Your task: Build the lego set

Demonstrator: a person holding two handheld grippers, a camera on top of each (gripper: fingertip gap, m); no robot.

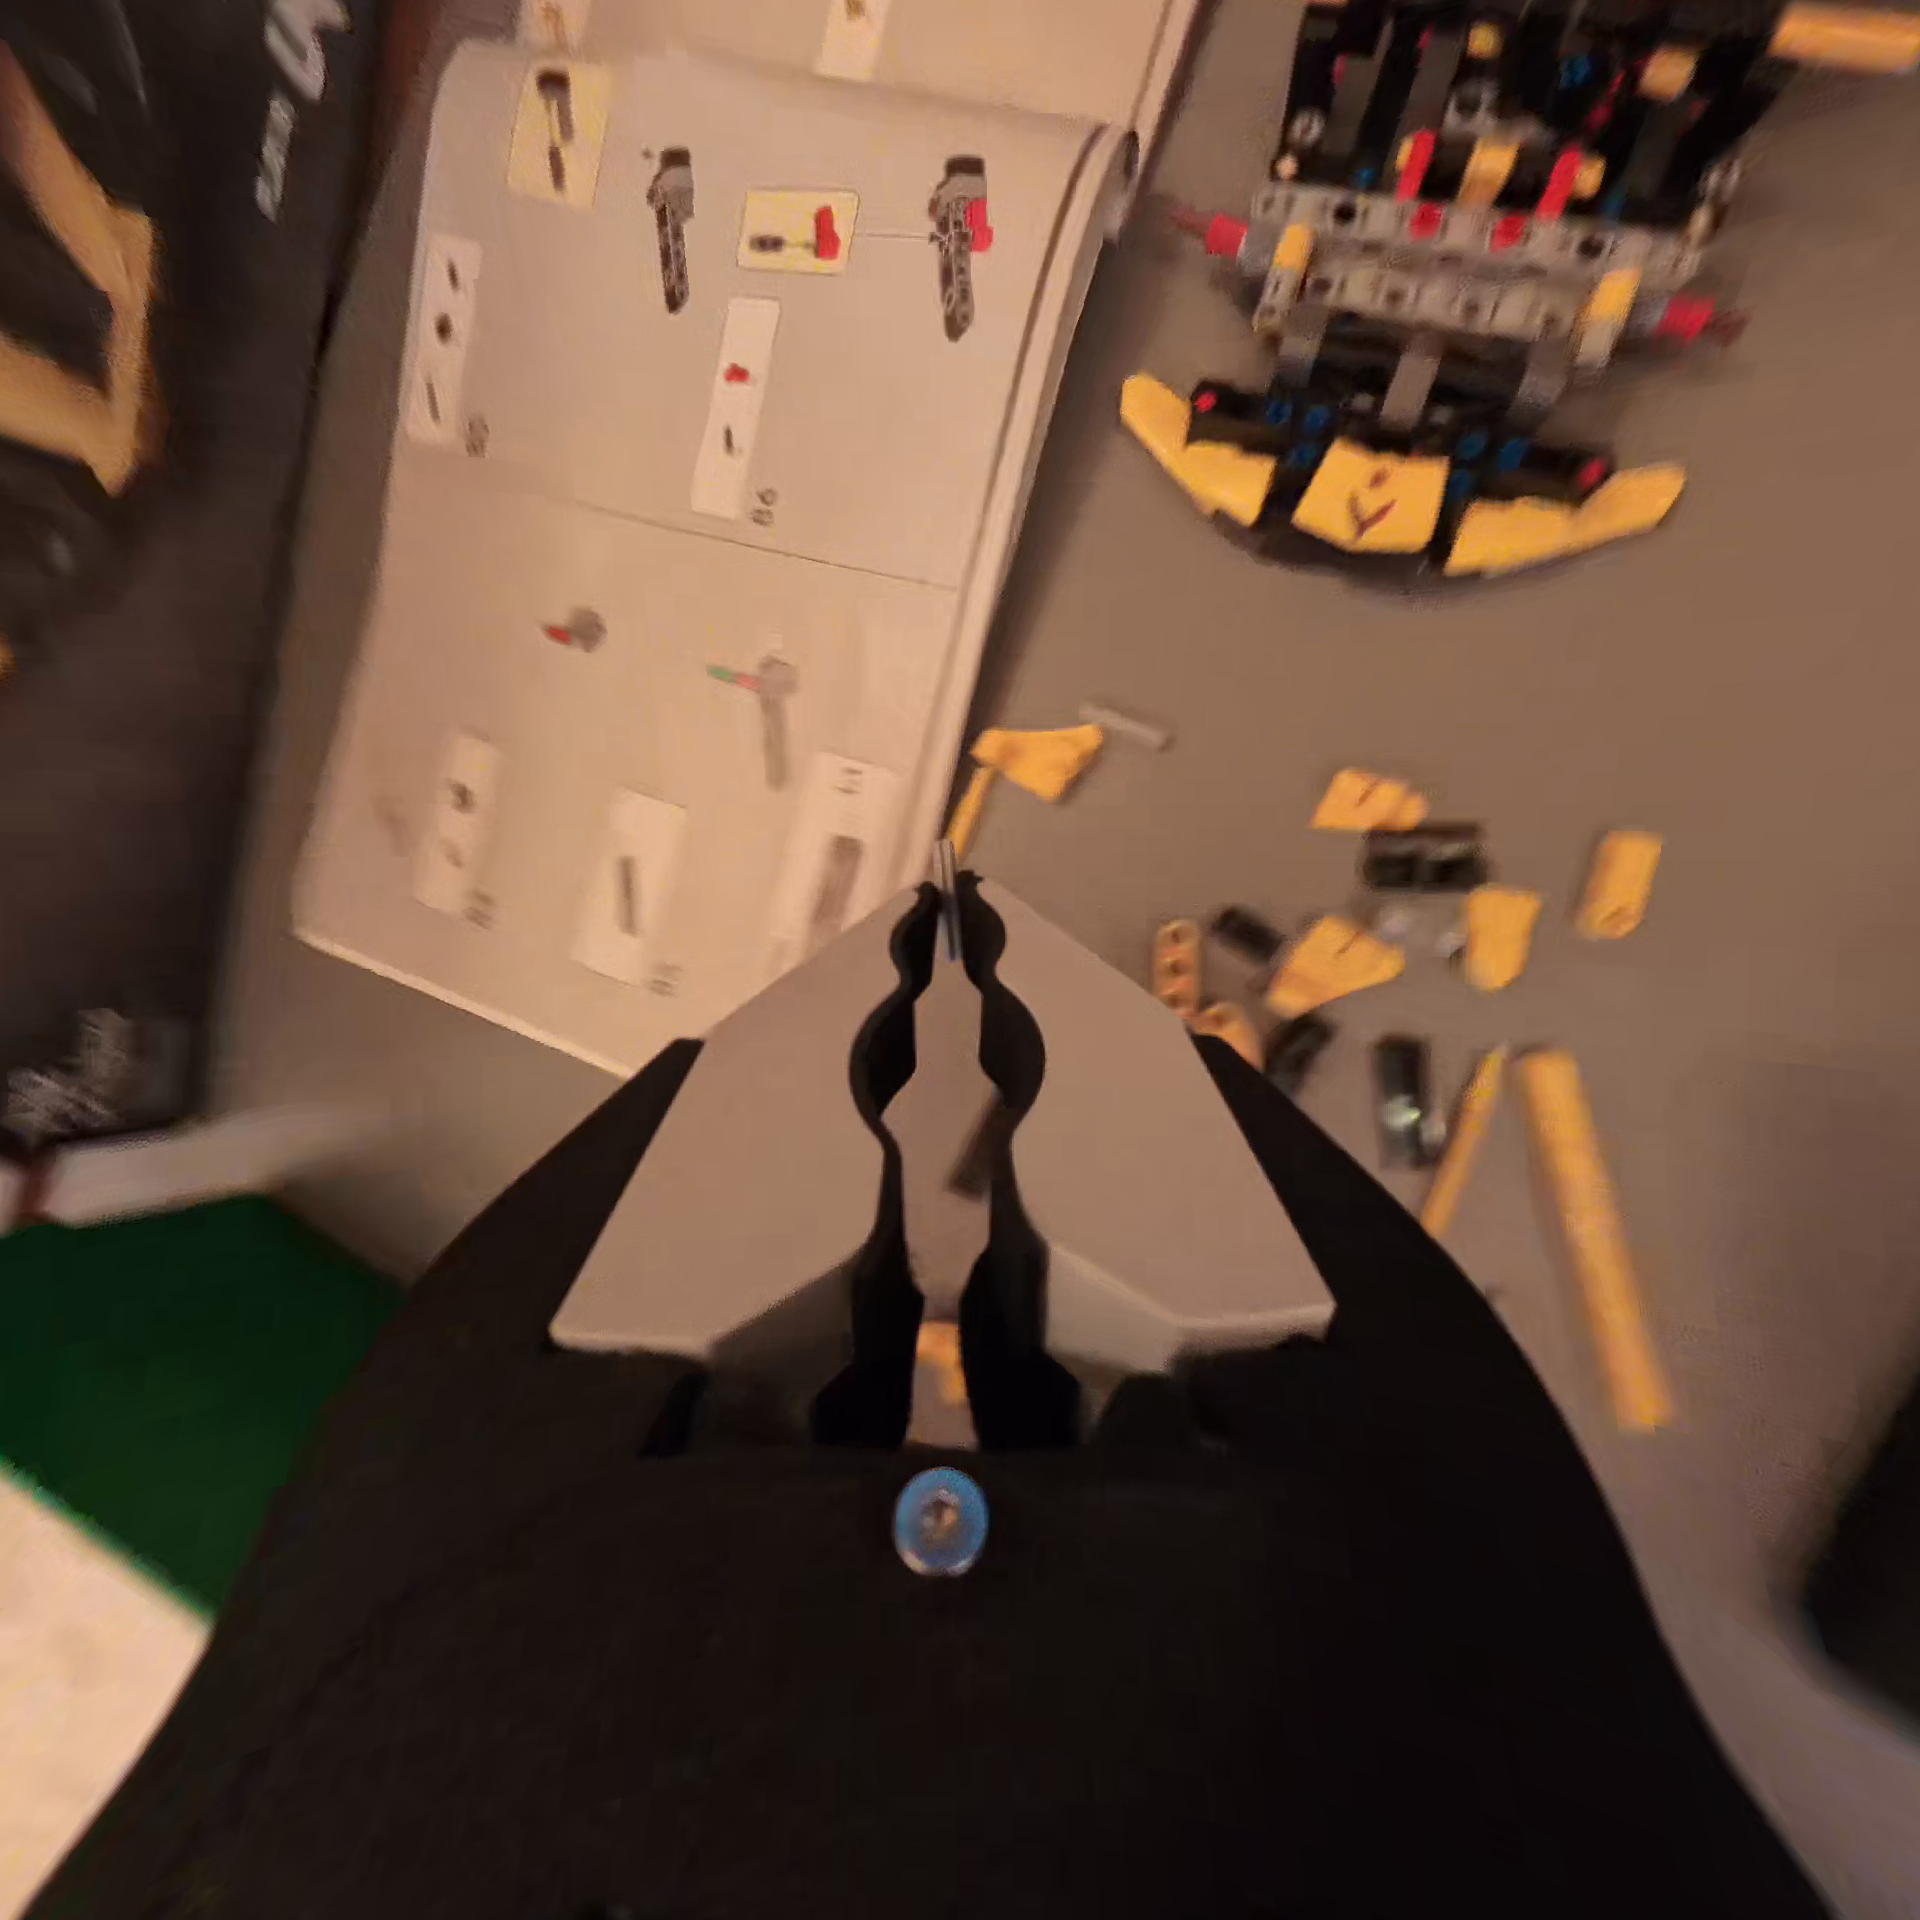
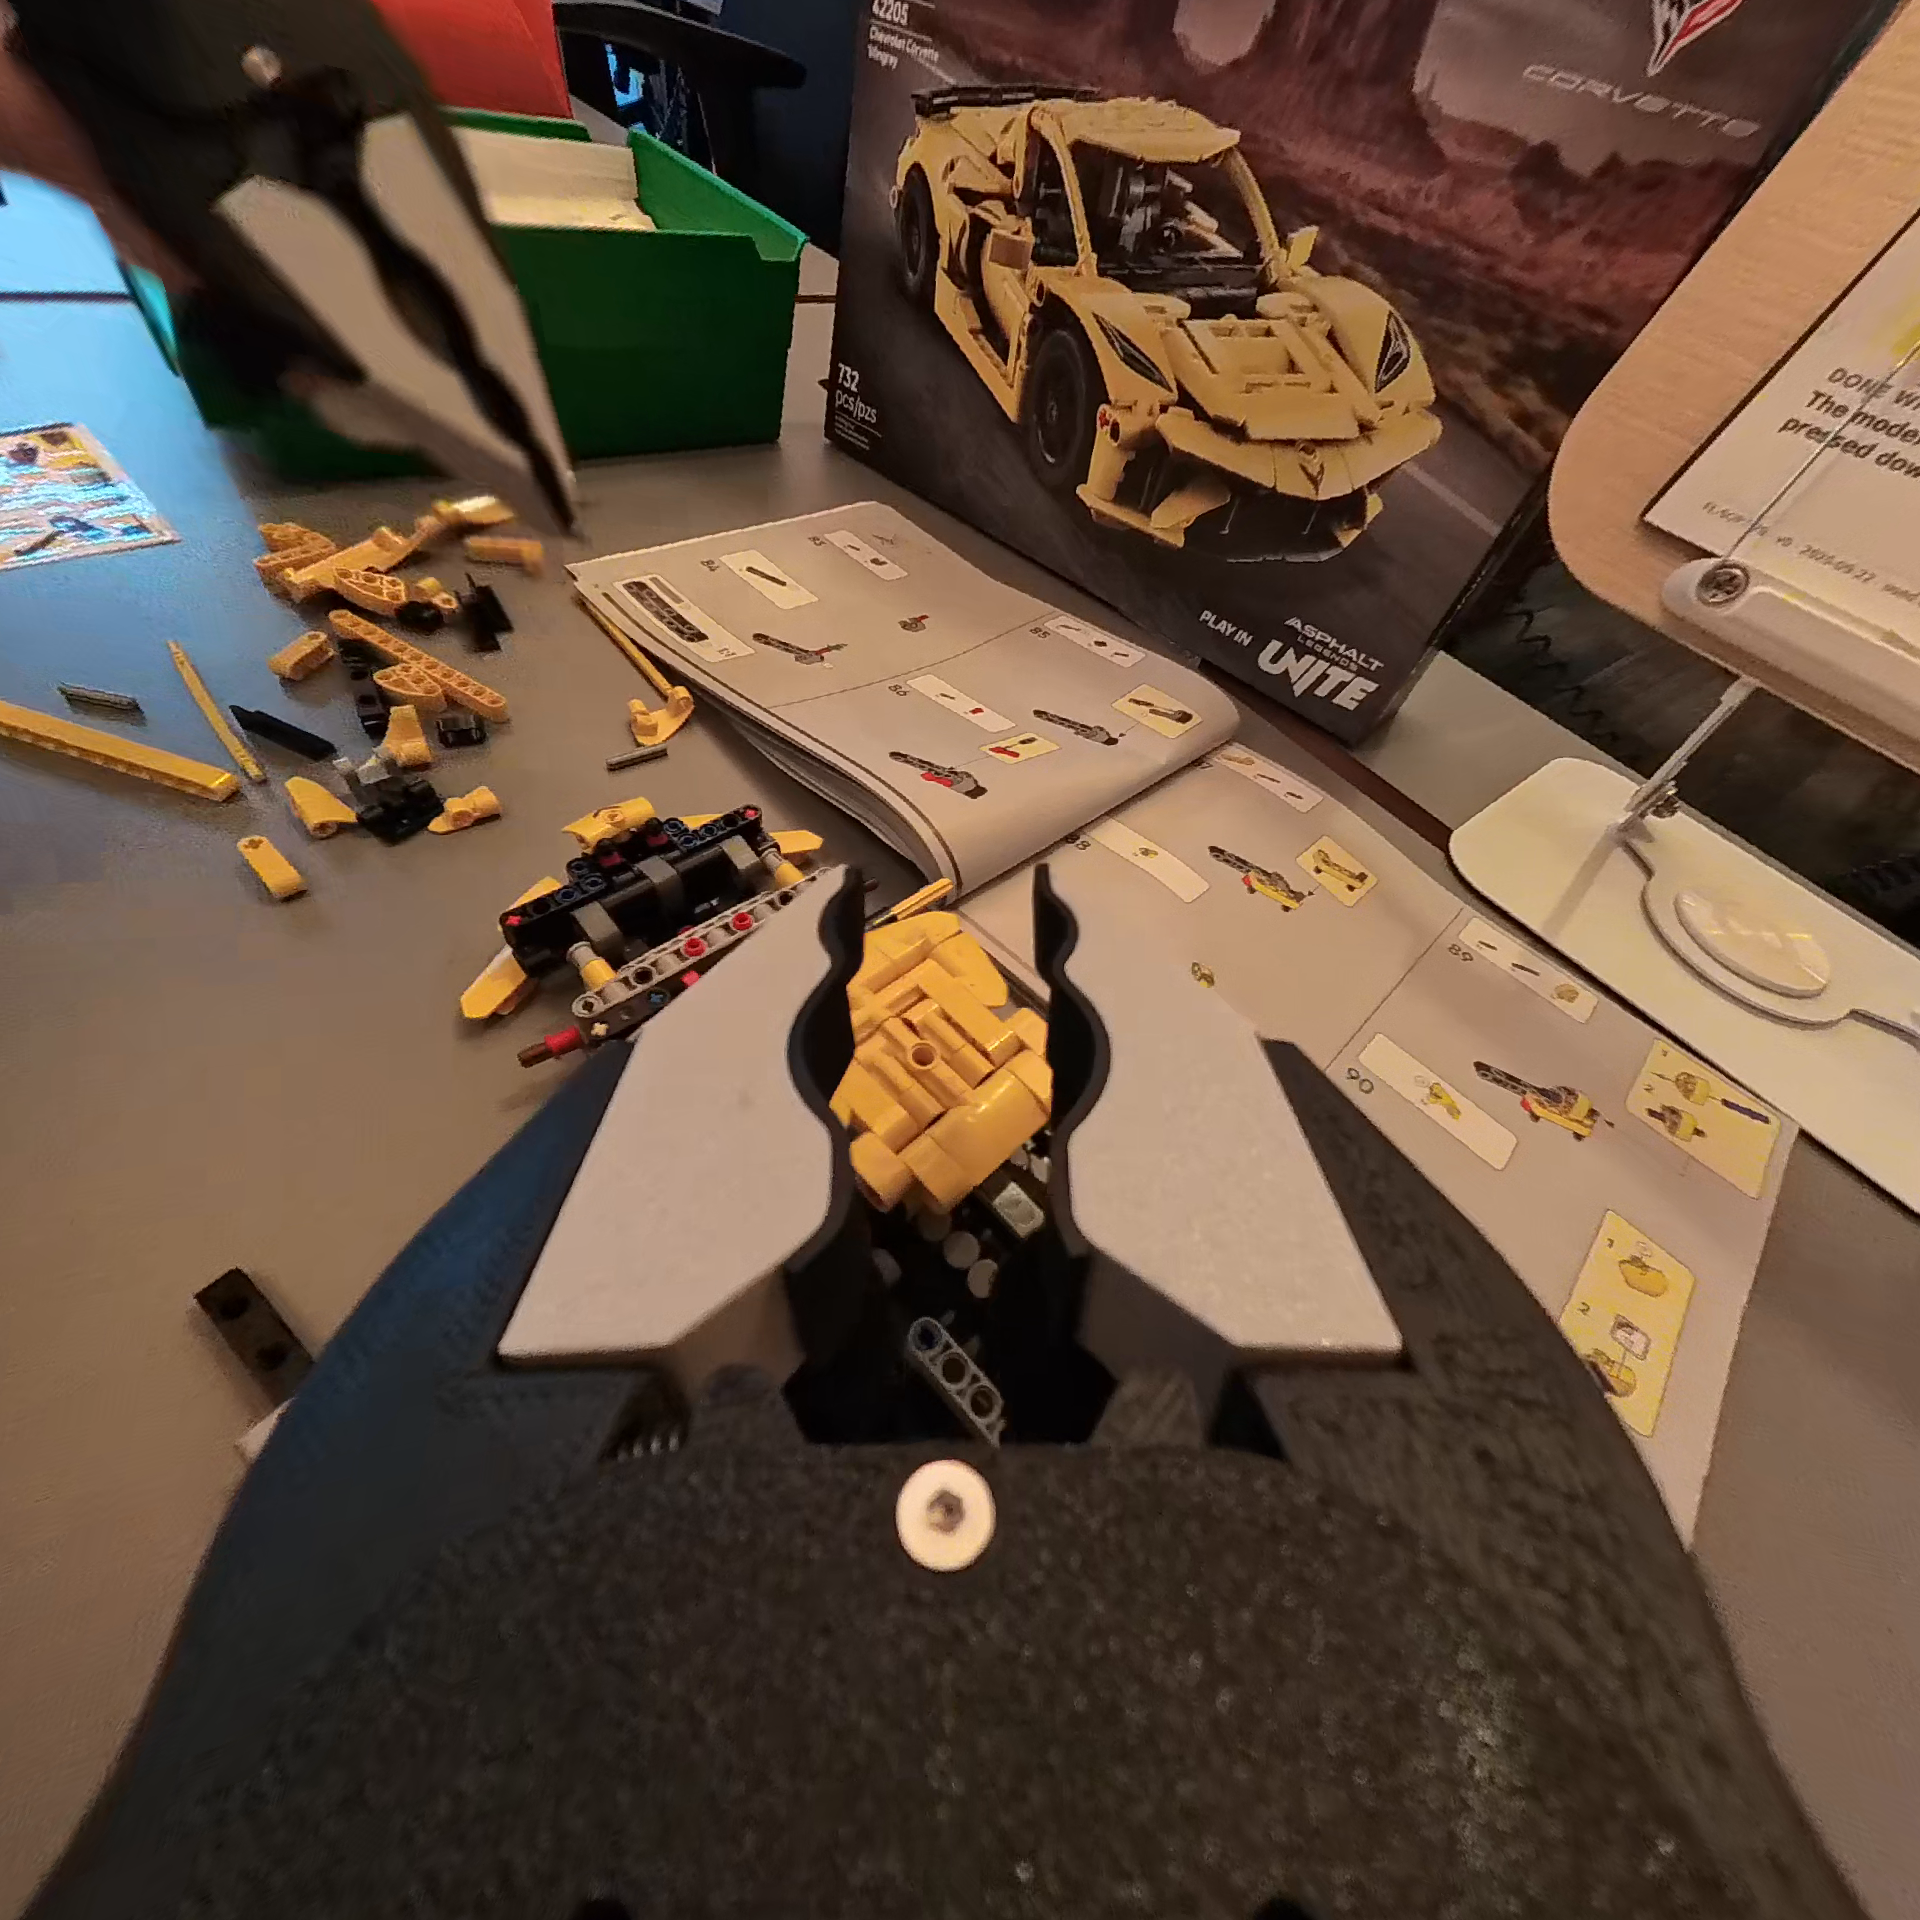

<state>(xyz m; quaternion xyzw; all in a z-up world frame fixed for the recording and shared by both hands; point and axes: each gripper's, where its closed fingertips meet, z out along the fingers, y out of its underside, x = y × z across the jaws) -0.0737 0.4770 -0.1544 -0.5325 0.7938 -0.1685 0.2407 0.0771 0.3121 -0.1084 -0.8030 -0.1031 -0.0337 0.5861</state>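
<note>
Beside open manual (image 2: 914, 675): loose yellow pieces (image 2: 395, 665), set box (image 2: 1195, 312), green bin (image 2: 644, 312).

- Partly built car chassis (image 1: 1455, 260): black frame with grey beams, red and blue pins and yellow panels, resting on the grey surface (image 1: 1351, 665). Its curved yellow-and-black bumper end (image 2: 582, 914) points toward the loose parts.
- Yellow sub-assembly (image 2: 935, 1060): chunky cluster of yellow bricks sitting between the fingers of the right tool (image 2: 945, 904), over darker built parts.
- Small grey pin (image 1: 945, 894): thin, upright, pinched at the tips of the left tool (image 1: 948, 885).
- Loose pieces (image 2: 384, 665): yellow beams, panels and black connectors scattered beside the open instruction booklet (image 2: 883, 665).
- Long yellow beam (image 2: 114, 753): lying flat, apart from the pile.
</note>
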